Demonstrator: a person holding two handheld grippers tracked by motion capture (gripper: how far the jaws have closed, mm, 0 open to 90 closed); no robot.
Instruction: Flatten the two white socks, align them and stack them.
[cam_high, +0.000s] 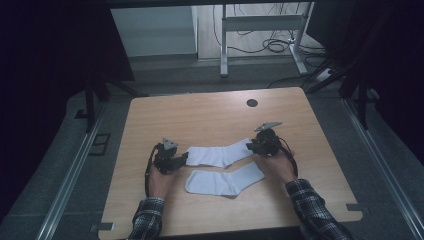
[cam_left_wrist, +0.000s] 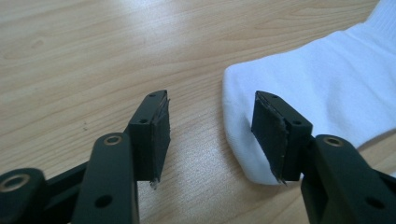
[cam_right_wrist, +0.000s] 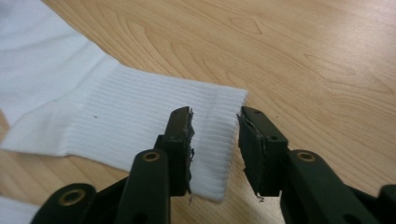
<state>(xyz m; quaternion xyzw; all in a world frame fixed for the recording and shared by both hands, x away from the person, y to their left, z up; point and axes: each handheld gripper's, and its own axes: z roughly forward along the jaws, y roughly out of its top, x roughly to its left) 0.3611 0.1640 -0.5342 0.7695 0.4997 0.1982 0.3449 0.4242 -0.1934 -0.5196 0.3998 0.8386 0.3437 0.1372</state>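
Two white socks laid flat on a light wooden table (cam_high: 210, 112), the far sock (cam_high: 220, 153) stretched between two hand-held grippers, the near sock (cam_high: 224, 182) just beside it and closer to the person. At the toe end, left gripper (cam_high: 181, 160) with jaws spread wide, one pad over bare wood, the other over the rounded toe edge (cam_left_wrist: 243, 135), nothing yet pinched. At the other end, right gripper (cam_high: 251, 147) likewise spread, straddling the corner of the ribbed cuff (cam_right_wrist: 154, 126), pads (cam_right_wrist: 184, 140) either side of the fabric edge but not pressed together on it. Judged from the placement: the approach to a two-ended grasp of the far sock, probably ahead of lifting it to pair or fold with the near one. Called for next: both sets of jaws lowered a touch and pressed shut on cloth, low enough to catch the fabric and not skid over the wood.
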